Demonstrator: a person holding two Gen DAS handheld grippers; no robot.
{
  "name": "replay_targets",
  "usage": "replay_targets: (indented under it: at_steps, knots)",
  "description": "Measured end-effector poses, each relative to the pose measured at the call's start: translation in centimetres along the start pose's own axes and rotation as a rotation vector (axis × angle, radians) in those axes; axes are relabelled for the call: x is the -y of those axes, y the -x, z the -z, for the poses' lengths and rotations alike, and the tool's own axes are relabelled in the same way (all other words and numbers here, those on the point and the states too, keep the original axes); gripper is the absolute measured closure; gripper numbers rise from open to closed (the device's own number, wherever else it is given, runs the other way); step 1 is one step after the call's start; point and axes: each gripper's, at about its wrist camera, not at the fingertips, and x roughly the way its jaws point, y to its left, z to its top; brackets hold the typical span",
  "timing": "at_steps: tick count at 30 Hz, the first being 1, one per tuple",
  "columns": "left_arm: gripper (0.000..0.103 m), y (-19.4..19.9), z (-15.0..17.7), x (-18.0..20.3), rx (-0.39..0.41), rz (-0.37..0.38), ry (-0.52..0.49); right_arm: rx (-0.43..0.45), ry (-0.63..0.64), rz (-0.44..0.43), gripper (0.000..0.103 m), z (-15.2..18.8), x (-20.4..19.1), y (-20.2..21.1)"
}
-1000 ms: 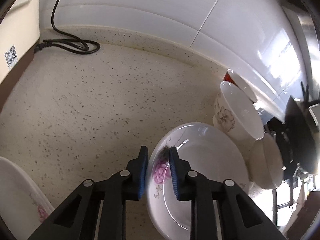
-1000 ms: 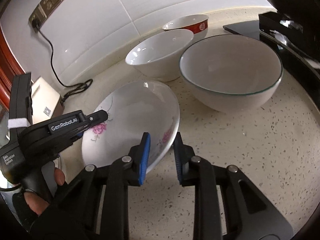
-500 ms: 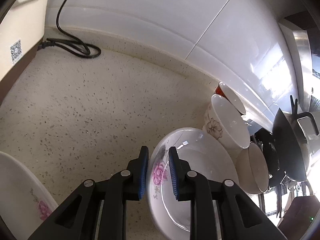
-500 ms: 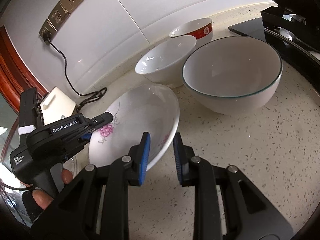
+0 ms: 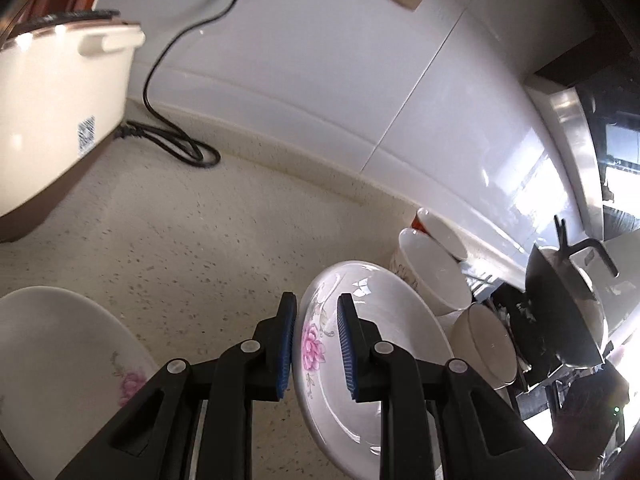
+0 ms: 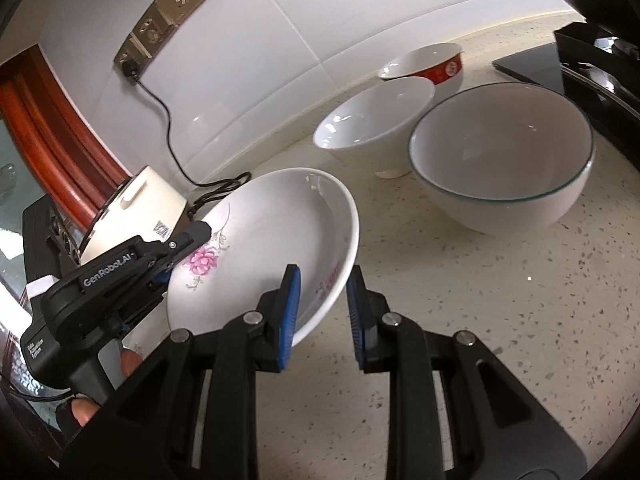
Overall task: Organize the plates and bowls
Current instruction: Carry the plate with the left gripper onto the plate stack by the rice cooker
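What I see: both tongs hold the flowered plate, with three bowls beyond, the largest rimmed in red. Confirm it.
Wrong on the rim: the right wrist view shows the largest bowl rimmed in dark green; red marks the small bowl by the wall. The left tongs and right tongs do hold the flowered plate.

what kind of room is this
Most likely a home kitchen. A speckled stone counter runs along a white tiled wall, a plugged-in cream cooker sits on it, and bowls stand beside a black stove with a dark wok.
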Motion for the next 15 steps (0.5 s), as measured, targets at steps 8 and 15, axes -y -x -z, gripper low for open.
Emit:
replay_targets:
  at_steps: [8,15]
  knots:
    - [0.082,2.7,0.8,-1.1,0.072,-0.014,0.011,-0.006,0.054,-0.063,0.076,0.1,-1.3,-0.3]
    - [0.081,4.9,1.6,-3.5,0.124,-0.020,0.067,-0.008,0.107,-0.104,0.076,0.9,-3.1,-0.6]
